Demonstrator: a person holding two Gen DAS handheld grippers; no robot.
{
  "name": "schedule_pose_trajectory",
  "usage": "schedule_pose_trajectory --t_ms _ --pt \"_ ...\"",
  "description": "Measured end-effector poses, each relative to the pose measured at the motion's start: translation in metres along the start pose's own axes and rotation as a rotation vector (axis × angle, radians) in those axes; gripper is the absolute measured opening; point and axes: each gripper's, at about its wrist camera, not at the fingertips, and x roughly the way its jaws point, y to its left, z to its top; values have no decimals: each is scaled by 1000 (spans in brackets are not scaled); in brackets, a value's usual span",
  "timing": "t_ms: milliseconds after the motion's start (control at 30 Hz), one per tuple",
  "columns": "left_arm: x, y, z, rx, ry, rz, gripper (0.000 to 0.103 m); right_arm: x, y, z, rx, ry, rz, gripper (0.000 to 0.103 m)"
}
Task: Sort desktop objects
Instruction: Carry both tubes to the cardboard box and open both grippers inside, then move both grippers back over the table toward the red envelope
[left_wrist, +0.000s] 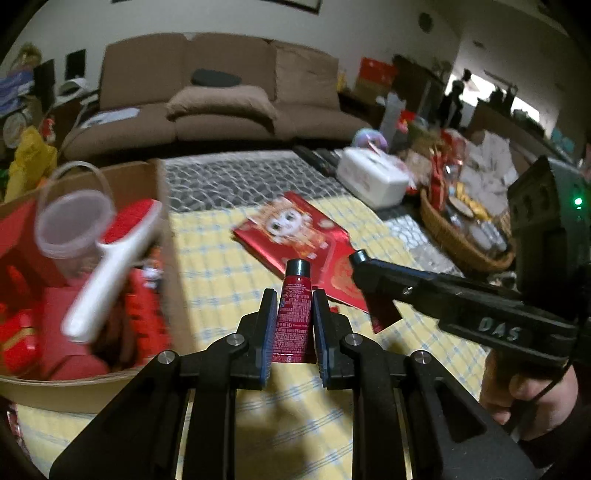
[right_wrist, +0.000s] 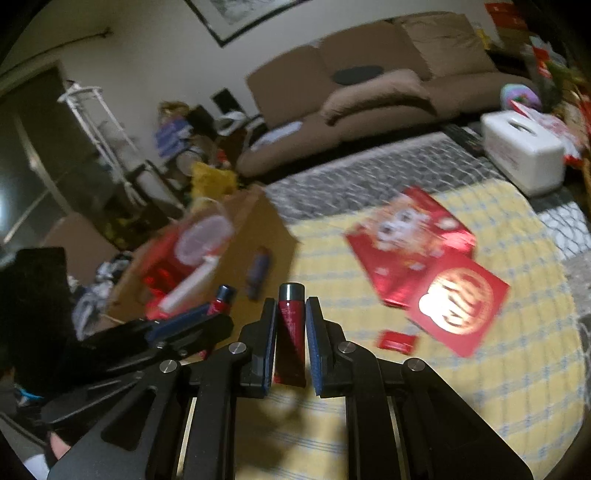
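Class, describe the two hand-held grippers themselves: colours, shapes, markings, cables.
Both are matte black plastic linkages with silver pivot bolts and blue-padded fingers. The left hand-held gripper matches the right hand-held gripper. Seen from the left wrist, the right unit shows raised "DAS" lettering, a green indicator light and a thin black cable.

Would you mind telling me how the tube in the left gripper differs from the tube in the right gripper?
The left tube shows its broad printed face between the left gripper; the right tube, in the right gripper, shows a plain, tapering side. The left tube looks brighter red, the right tube darker. Both are red with dark caps, pointing away, clamped above the yellow checked cloth.
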Motion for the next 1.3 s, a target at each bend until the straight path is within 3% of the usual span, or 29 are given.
schedule_pose_trajectory --t_ms 233,567,700,767,833,933,1000,1067,1167,1233,1300 --pt "-26 52 8 -69 -30 43 18 26 62 20 0 -17 152 14" --pt "-22 111 1 -192 -8 63 18 83 86 19 44 38 212 14" --pt "-15 116 -4 -220 14 60 18 90 88 19 34 58 200 17" --pt "-17 116 -8 -233 9 58 21 91 84 17 35 64 183 18" --pt "-21 115 -7 -247 0 55 30 90 79 17 38 66 171 19" --pt "-28 115 -5 -254 -23 57 30 76 72 20 31 38 159 21" --pt "-32 113 -5 -254 -39 57 32 64 64 23 17 18 133 29" --pt "-34 108 -4 -241 -48 60 38 53 53 26 4 7 83 33" --pt "-34 96 -2 -203 -60 53 61 37 29 27 -1 -5 11 37" --pt "-33 84 0 -158 -61 81 94 29 9 25 13 0 -45 44" --pt "-33 71 1 -119 -76 91 102 23 -9 22 30 6 -98 50"
